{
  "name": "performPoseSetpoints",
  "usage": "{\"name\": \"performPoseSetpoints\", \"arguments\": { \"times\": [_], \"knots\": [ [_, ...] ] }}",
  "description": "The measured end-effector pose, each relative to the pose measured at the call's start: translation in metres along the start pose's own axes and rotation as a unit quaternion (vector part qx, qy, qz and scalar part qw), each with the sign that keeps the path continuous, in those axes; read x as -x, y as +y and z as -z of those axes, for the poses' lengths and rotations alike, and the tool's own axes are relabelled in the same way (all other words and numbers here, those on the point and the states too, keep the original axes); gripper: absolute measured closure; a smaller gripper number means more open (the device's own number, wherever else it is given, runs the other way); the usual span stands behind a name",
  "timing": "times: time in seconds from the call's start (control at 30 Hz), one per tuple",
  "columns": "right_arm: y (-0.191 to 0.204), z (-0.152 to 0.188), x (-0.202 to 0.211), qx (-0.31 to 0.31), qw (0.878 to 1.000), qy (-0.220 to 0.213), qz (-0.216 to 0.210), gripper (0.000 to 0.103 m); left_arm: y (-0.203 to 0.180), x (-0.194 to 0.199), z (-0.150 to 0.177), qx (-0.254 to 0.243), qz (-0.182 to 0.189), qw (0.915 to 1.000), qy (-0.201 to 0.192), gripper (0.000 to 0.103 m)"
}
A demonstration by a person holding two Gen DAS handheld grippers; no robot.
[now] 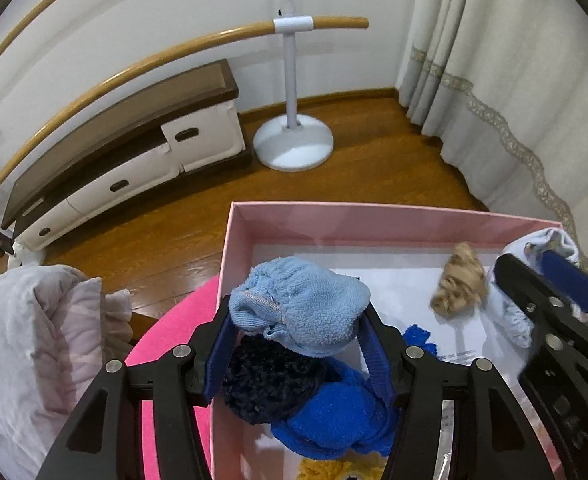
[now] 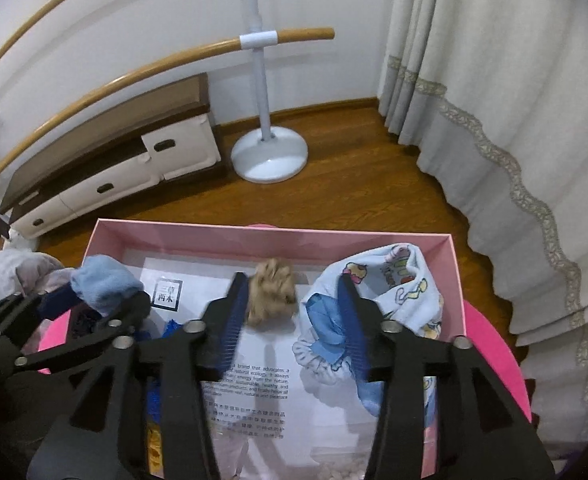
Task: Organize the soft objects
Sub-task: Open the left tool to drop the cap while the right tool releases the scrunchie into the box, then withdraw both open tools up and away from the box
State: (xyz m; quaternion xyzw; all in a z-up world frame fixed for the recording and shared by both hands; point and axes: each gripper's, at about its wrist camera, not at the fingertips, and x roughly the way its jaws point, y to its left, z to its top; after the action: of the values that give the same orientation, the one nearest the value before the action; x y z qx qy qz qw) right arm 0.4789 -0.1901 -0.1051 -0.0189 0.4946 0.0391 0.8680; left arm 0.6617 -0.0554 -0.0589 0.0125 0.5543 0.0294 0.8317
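Observation:
A pink box sits on a bright pink round surface. My left gripper is shut on a light blue fleece cloth and holds it over the box's left end, above a dark navy fuzzy piece and a royal blue fleece piece. My right gripper is open over the box's middle, jaws wide apart. A tan fuzzy scrunchie lies between its fingertips on the box floor. A white printed cloth lies beside the right finger.
A pale pink quilted bundle lies left of the box. On the wooden floor behind stand a white pole stand, a low drawer cabinet and curtains. A yellow knitted item shows at the box's near end.

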Motion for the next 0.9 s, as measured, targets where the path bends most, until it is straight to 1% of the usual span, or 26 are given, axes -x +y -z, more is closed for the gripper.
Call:
{"name": "performPoseSetpoints", "arguments": {
  "times": [0.03, 0.07, 0.1, 0.13, 0.17, 0.2, 0.23, 0.27, 0.3, 0.37, 0.47, 0.57, 0.63, 0.7, 0.83, 0.9],
  "knots": [
    [0.000, 0.000, 0.002, 0.001, 1.000, -0.003, 0.008, 0.047, 0.000, -0.002, -0.001, 0.000, 0.000, 1.0000, 0.002, 0.046],
    [0.000, -0.001, 0.003, 0.001, 1.000, -0.007, 0.017, 0.040, 0.000, -0.002, -0.001, 0.000, 0.003, 1.0000, 0.001, 0.044],
    [0.000, -0.001, 0.004, 0.002, 1.000, -0.011, 0.028, 0.034, 0.000, -0.003, -0.002, 0.000, 0.007, 1.0000, 0.001, 0.040],
    [-0.001, -0.002, 0.006, 0.004, 0.999, -0.014, 0.039, 0.032, 0.000, -0.004, -0.004, 0.000, 0.013, 0.9999, 0.001, 0.038],
    [-0.003, -0.003, 0.007, 0.003, 0.999, -0.014, 0.044, 0.027, 0.005, -0.003, 0.001, -0.001, 0.015, 0.9999, 0.001, 0.036],
    [-0.005, -0.003, 0.007, 0.000, 0.999, -0.011, 0.051, 0.017, 0.007, -0.004, 0.002, -0.001, 0.015, 0.9999, 0.002, 0.035],
    [-0.007, -0.004, 0.008, -0.005, 0.999, -0.011, 0.053, 0.013, 0.007, -0.004, 0.002, -0.002, 0.014, 0.9999, 0.003, 0.033],
    [-0.009, -0.004, 0.009, -0.010, 0.998, -0.014, 0.055, 0.009, 0.006, -0.004, 0.002, -0.003, 0.015, 0.9999, 0.006, 0.030],
    [-0.011, -0.005, 0.011, -0.013, 0.998, -0.015, 0.055, 0.009, 0.005, -0.004, 0.001, -0.006, 0.016, 0.9998, 0.006, 0.025],
    [-0.014, -0.007, 0.012, -0.016, 0.998, -0.011, 0.055, 0.009, 0.004, -0.002, 0.001, -0.011, 0.016, 0.9998, 0.001, 0.019],
    [-0.017, -0.008, 0.013, -0.018, 0.998, -0.008, 0.057, 0.009, 0.000, 0.003, 0.007, -0.016, 0.009, 0.9998, -0.005, 0.015],
    [-0.019, -0.008, 0.016, -0.015, 0.997, -0.010, 0.071, 0.008, -0.003, 0.007, 0.012, -0.015, 0.011, 0.9998, -0.010, 0.011],
    [-0.017, -0.007, 0.021, -0.013, 0.997, -0.016, 0.078, 0.008, -0.003, 0.010, 0.015, -0.013, 0.009, 0.9998, -0.014, 0.010],
    [-0.018, -0.007, 0.024, -0.017, 0.997, -0.020, 0.075, 0.007, -0.005, 0.014, 0.017, -0.013, 0.005, 0.9998, -0.017, 0.010],
    [-0.021, -0.008, 0.027, -0.022, 0.997, -0.020, 0.066, 0.005, -0.001, 0.024, 0.022, -0.005, 0.019, 0.9996, -0.021, 0.010],
    [-0.024, -0.008, 0.029, -0.025, 0.997, -0.022, 0.068, 0.005, 0.002, 0.030, 0.022, -0.005, 0.017, 0.9995, -0.025, 0.010]
  ]
}}
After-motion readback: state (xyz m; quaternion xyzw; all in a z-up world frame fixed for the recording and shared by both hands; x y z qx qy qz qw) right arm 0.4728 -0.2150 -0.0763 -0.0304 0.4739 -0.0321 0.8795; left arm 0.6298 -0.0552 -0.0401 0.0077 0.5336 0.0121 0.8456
